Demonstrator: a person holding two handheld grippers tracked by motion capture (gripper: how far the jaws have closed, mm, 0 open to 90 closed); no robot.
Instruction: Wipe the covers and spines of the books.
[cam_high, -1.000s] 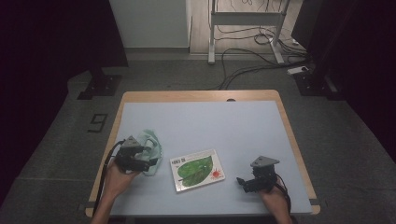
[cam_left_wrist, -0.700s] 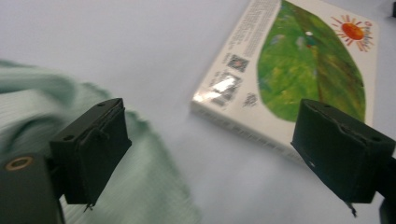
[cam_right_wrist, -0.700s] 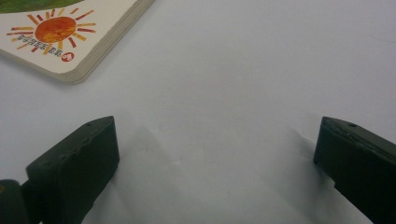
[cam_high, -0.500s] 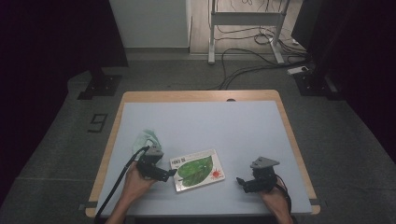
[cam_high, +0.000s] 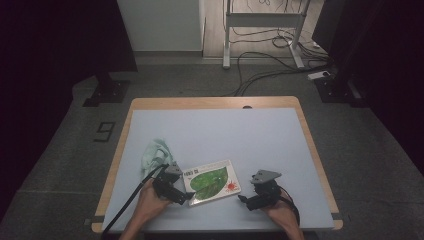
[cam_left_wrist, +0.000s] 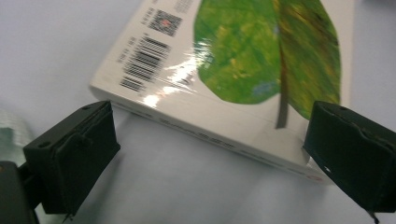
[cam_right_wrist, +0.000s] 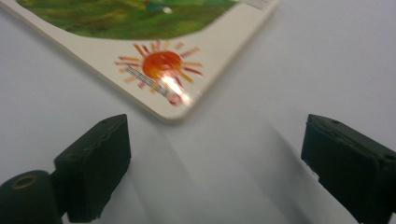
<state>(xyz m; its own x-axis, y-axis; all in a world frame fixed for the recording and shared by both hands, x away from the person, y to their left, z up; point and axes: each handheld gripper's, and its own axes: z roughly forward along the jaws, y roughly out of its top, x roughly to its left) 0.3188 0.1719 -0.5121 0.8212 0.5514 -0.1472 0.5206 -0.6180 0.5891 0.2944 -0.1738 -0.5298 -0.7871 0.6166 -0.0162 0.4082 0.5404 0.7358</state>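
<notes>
A white book (cam_high: 210, 182) with a big green leaf and a small orange sun on its cover lies flat near the table's front edge. My left gripper (cam_high: 186, 196) sits at the book's left end. In the left gripper view its jaws (cam_left_wrist: 212, 140) stand wide and have just been opening, with the book's (cam_left_wrist: 224, 70) spine right ahead and nothing pressed between them. My right gripper (cam_high: 243, 200) is open just off the book's right corner. Its jaws (cam_right_wrist: 219, 154) have just been closing a little, with only bare table between them and the sun corner (cam_right_wrist: 161, 65) ahead.
A crumpled pale green cloth (cam_high: 155, 152) lies on the light blue table (cam_high: 225, 135) just behind and left of my left gripper. Cables trail from both grippers toward the front edge. The table's wooden rim (cam_high: 215, 102) borders a dark floor with cables and stands.
My left gripper has moved right and toward the front, from the cloth to the book's left end, leaving the cloth on the table. My right gripper has edged left toward the book's corner.
</notes>
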